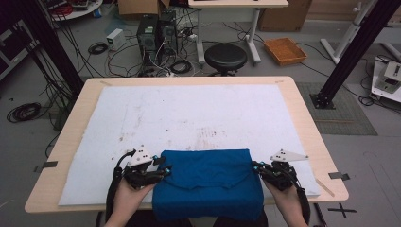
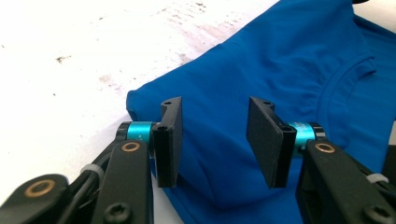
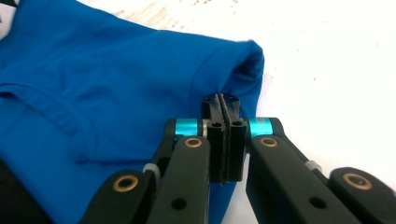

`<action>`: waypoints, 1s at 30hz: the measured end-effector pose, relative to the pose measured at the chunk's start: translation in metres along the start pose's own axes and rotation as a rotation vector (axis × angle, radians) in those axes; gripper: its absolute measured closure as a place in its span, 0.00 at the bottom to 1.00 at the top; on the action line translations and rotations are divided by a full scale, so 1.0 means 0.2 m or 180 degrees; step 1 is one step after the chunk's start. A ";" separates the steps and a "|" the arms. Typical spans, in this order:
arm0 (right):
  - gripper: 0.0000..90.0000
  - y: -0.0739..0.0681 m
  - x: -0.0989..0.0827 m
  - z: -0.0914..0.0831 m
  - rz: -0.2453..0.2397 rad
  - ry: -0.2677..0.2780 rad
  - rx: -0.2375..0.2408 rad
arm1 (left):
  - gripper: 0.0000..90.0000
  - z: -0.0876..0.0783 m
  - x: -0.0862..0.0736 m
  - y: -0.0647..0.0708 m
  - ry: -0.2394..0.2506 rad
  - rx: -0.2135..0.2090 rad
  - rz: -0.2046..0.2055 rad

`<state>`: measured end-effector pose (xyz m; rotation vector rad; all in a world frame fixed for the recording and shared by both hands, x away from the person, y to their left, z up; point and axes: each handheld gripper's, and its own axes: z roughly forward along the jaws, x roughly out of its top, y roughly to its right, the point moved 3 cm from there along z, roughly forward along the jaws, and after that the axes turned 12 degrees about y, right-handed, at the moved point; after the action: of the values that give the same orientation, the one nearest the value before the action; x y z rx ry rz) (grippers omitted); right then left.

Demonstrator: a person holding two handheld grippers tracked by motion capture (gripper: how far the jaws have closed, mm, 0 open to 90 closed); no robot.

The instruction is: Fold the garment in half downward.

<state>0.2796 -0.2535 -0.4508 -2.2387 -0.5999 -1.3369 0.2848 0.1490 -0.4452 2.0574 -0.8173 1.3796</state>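
High view, item one: blue shirt (image 1: 208, 182), folded into a broad rectangle, low centre of the frame, lying on the white sheet (image 1: 189, 113) that covers the surface (image 1: 302, 109), its near edge hanging over the surface's front. Long axis runs left to right across the picture. Neckline faces up, toward the lower middle.

Item two: left claw (image 1: 163, 169), at the shirt's left edge, lower left of centre. Left gripper view: jaws stand moderately apart, pads (image 2: 170, 140) bare, the shirt's folded corner (image 2: 219, 154) lying between and beyond them, not pressed. The cloth lies straight ahead of this claw.

Item three: right claw (image 1: 257, 166), at the shirt's right edge, lower right of centre. Right gripper view: jaws drawn together at the folded sleeve end (image 3: 243, 65) in the upper middle; whether a thin layer of cloth is pinched between the pads cannot be told. The shirt (image 3: 93, 93) spreads to the left of this claw.

Relation governing the next move, as judged: each claw sits at one short end of the long axis, equally near, so a two-handed lift or fold would turn on both ends being caught.

Containers: orange tray (image 1: 285, 50) on the floor, upper right; contents too small to tell.
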 end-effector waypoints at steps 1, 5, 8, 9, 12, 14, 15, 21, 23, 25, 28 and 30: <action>1.00 0.00 0.00 -0.01 0.0012 0.0013 0.0006 | 0.62 0.00 0.00 0.00 0.0015 0.0007 -0.0016; 1.00 -0.01 -0.02 -0.04 -0.0044 -0.0031 -0.0029 | 0.62 -0.02 -0.01 0.00 0.0003 -0.0004 -0.0047; 1.00 0.01 -0.04 -0.04 -0.0026 -0.0103 -0.0042 | 0.62 -0.03 0.00 -0.02 0.0019 0.0041 -0.0059; 0.97 0.02 -0.03 -0.04 -0.0018 -0.0093 -0.0066 | 0.61 -0.02 0.00 -0.03 0.0032 0.0062 -0.0077; 0.84 0.05 0.01 -0.04 0.0008 0.0034 -0.0131 | 0.59 -0.01 0.03 -0.07 0.0084 0.0126 -0.0116; 0.75 0.07 0.06 -0.02 0.0056 0.0136 -0.0186 | 0.57 0.02 0.06 -0.10 0.0091 0.0141 -0.0138; 0.73 0.08 0.09 -0.01 0.0084 0.0176 -0.0184 | 0.57 0.04 0.07 -0.12 0.0085 0.0154 -0.0142; 0.62 0.15 0.18 0.18 0.0231 0.0187 -0.0285 | 0.56 0.16 0.10 -0.24 0.0098 0.0211 -0.0466; 0.66 0.16 0.17 0.24 0.0239 0.0079 -0.0268 | 0.56 0.19 0.08 -0.25 -0.0006 0.0231 -0.0505; 0.73 0.17 0.14 0.28 0.0200 -0.0062 -0.0256 | 0.57 0.21 0.05 -0.25 -0.0163 0.0268 -0.0482; 0.78 0.18 0.10 0.29 0.0112 -0.0181 -0.0289 | 0.58 0.20 0.02 -0.25 -0.0278 0.0302 -0.0500; 0.78 0.19 0.09 0.27 0.0101 -0.0178 -0.0321 | 0.58 0.19 0.01 -0.26 -0.0309 0.0338 -0.0517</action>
<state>0.3480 -0.2498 -0.4638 -2.3632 -0.5249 -1.3197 0.3464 0.1565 -0.4617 2.2334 -0.6118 1.2673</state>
